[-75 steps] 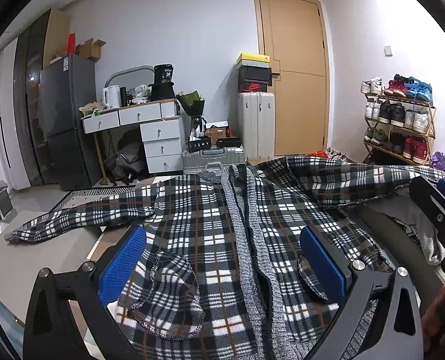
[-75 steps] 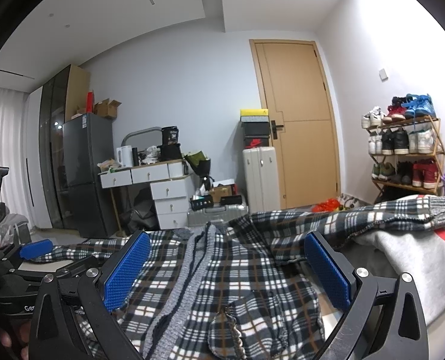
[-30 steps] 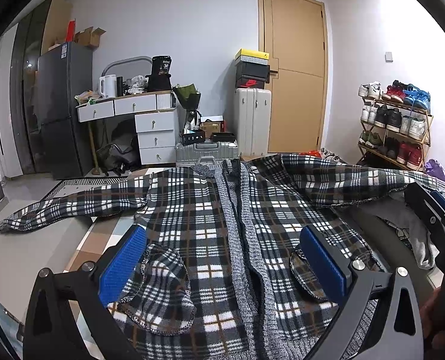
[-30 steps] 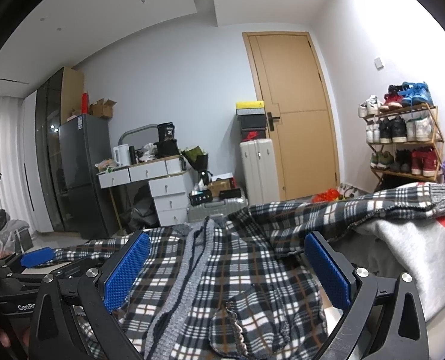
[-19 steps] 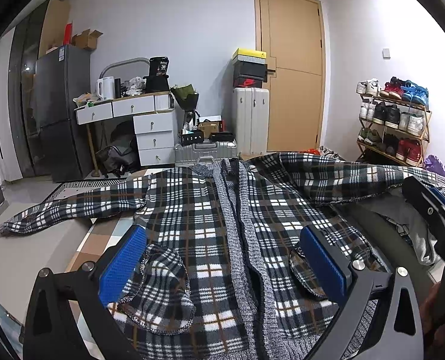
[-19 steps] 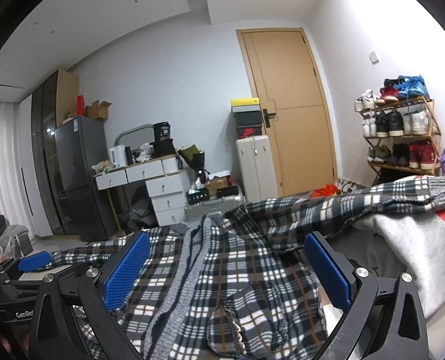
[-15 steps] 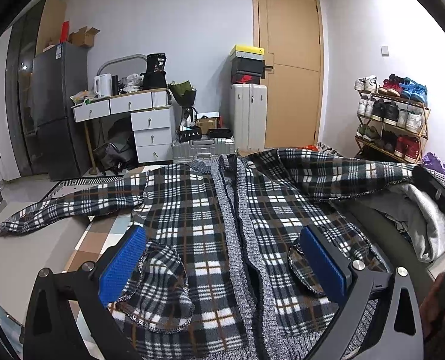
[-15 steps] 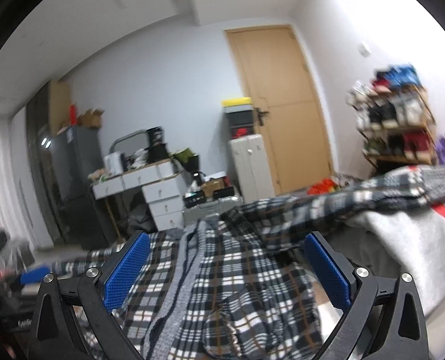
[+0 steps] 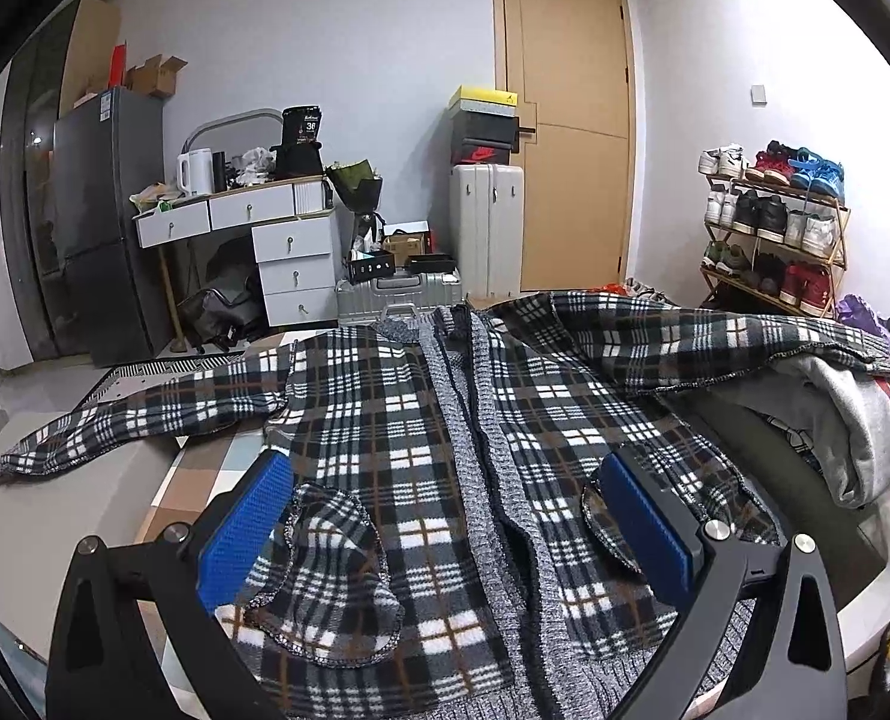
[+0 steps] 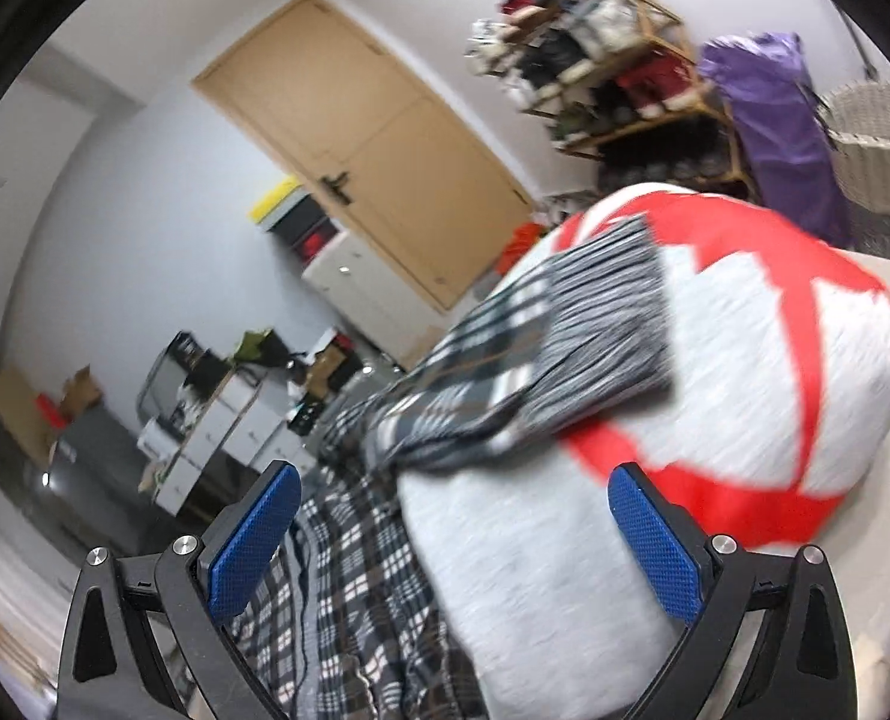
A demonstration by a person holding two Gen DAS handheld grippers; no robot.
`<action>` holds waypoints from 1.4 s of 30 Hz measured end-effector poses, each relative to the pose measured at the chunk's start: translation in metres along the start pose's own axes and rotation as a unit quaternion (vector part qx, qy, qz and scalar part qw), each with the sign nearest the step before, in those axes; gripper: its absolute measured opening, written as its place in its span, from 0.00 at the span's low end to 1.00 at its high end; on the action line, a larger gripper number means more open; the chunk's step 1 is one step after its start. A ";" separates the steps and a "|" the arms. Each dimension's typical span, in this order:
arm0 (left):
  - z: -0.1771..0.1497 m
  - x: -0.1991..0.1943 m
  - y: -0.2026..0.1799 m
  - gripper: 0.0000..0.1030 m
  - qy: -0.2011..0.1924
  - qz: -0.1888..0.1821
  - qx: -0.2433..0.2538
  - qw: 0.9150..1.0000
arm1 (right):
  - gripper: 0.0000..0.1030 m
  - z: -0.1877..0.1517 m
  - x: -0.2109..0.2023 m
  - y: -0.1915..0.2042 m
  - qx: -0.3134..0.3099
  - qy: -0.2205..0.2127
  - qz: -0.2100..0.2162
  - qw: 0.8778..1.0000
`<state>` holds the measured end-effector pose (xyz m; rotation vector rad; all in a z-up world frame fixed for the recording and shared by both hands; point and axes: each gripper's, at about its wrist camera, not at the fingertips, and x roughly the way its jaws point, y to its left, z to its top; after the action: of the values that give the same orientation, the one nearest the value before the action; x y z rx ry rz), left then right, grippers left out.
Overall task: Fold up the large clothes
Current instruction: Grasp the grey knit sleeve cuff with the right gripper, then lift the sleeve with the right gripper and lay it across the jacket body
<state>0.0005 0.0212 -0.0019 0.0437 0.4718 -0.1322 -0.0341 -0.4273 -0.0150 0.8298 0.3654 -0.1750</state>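
Observation:
A black, white and brown plaid cardigan (image 9: 385,420) with grey knit trim lies spread flat, front up, both sleeves stretched out. Its left sleeve (image 9: 115,414) reaches left. Its right sleeve (image 9: 715,342) drapes over a grey and red garment (image 9: 847,420). My left gripper (image 9: 445,516) is open and empty above the cardigan's hem, between the two pockets. In the blurred, tilted right wrist view my right gripper (image 10: 454,531) is open and empty, facing the grey sleeve cuff (image 10: 601,324) that rests on the grey and red garment (image 10: 745,396).
A white desk with drawers (image 9: 265,234), a dark fridge (image 9: 103,228), suitcases (image 9: 487,228), a wooden door (image 9: 571,132) and a shoe rack (image 9: 775,228) stand beyond the table. A purple bag (image 10: 775,132) is at the far right.
My right gripper has swung and tilted sharply to the right, now facing the sleeve cuff on the grey and red garment. My left gripper has stayed almost still over the hem.

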 end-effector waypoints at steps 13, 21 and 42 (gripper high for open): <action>0.000 0.005 0.008 0.97 0.013 0.003 0.000 1.000 | 0.36 0.035 0.034 0.007 -0.055 -0.015 -0.156 0.986; -0.003 0.006 0.015 0.97 0.018 0.009 0.012 1.000 | 0.07 0.061 0.051 0.032 -0.143 -0.034 -0.243 0.959; -0.001 0.010 0.079 0.97 0.013 0.050 -0.038 0.998 | 0.06 0.140 0.088 0.267 -0.317 -0.133 -0.275 0.898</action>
<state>0.0195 0.0981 -0.0064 -0.0066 0.4999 -0.0161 0.1604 -0.3549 0.2214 0.0325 0.3606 -0.6540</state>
